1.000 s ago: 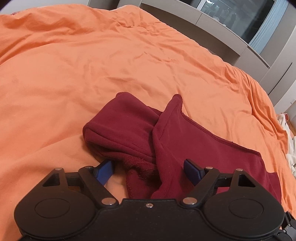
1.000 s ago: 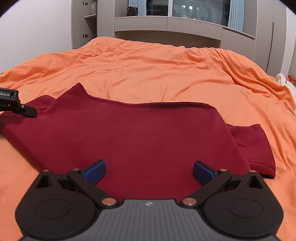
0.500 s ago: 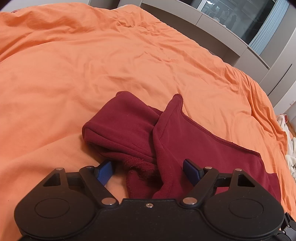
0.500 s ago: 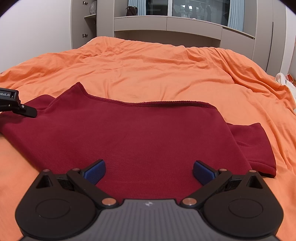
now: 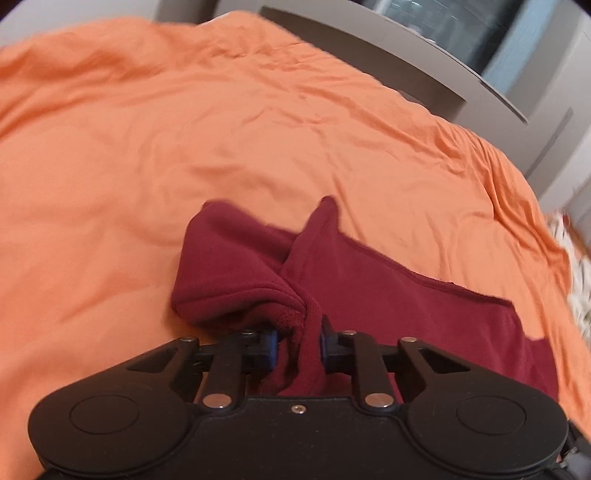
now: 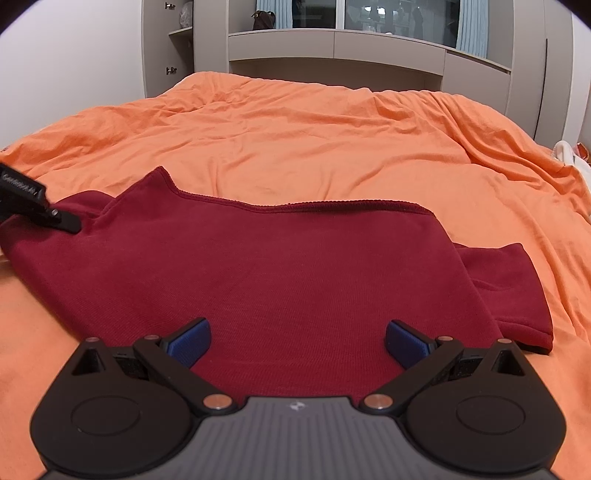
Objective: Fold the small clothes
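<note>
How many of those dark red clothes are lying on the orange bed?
1: a single maroon garment on the orange duvet, one end pinched by the left hand-held gripper. Others could be hidden off-frame.

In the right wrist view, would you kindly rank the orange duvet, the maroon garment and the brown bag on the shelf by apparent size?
1. orange duvet
2. maroon garment
3. brown bag, though distance shrinks it

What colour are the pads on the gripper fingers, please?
Blue pads on black fingers; clearest in the right wrist view.
</note>
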A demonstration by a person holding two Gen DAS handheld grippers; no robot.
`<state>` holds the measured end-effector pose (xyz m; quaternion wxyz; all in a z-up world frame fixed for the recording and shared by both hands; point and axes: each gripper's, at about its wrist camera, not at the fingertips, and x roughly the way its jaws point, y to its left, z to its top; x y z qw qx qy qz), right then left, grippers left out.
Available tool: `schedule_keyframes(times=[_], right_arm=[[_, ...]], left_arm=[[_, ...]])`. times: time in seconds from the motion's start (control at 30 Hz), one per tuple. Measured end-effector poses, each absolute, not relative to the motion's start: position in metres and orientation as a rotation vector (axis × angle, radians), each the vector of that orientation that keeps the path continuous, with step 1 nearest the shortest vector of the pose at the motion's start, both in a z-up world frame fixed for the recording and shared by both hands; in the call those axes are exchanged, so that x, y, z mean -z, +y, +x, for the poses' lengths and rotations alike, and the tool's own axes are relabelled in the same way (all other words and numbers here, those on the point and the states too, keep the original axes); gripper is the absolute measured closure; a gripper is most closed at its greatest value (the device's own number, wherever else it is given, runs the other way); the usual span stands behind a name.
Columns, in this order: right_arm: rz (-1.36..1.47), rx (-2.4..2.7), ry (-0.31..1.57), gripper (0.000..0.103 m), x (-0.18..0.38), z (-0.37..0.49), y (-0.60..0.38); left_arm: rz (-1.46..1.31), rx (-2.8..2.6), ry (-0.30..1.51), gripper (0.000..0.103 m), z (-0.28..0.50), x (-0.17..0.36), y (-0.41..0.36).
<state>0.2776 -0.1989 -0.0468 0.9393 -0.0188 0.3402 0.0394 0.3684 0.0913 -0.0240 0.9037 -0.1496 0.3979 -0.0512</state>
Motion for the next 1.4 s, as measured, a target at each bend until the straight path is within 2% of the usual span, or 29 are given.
schedule_keyframes(times=[0.23, 0.5, 0.73, 0.9, 1.0, 1.07, 1.13, 1.3, 1.37, 1.4], right_arm=[[0.018, -0.087, 0.651, 0.000, 0.018, 0.262, -0.231], [0.113, 0.057, 0.621, 0.000, -0.009, 0.221, -0.306], [0.184, 0.217, 0.641, 0.000, -0.006, 0.184, -0.367], [0.220, 0.258, 0.648, 0.000, 0.000, 0.169, -0.388], [0.240, 0.256, 0.651, 0.000, 0.004, 0.171, -0.396], [0.255, 0.251, 0.655, 0.000, 0.006, 0.177, -0.400], [0.267, 0.247, 0.655, 0.000, 0.007, 0.180, -0.401], [0.278, 0.239, 0.647, 0.000, 0.008, 0.183, -0.403], [0.294, 0.213, 0.640, 0.000, 0.008, 0.187, -0.405], [0.308, 0.195, 0.634, 0.000, 0.007, 0.189, -0.406]], left_arm=[[-0.163, 0.231, 0.743, 0.085, 0.387, -0.023, 0.035], [0.021, 0.519, 0.677, 0.085, 0.381, -0.055, -0.090], [0.119, 0.700, 0.761, 0.084, 0.352, -0.014, -0.186], [0.136, 0.703, 0.834, 0.081, 0.345, 0.016, -0.197], [0.095, 0.720, 0.846, 0.068, 0.349, 0.018, -0.190], [0.065, 0.752, 0.845, 0.044, 0.347, 0.014, -0.184], [0.070, 0.771, 0.806, 0.031, 0.341, 0.008, -0.181], [0.090, 0.776, 0.770, 0.026, 0.333, -0.003, -0.180], [0.054, 0.753, 0.759, 0.012, 0.331, -0.008, -0.167], [0.036, 0.723, 0.751, 0.009, 0.330, -0.010, -0.159]])
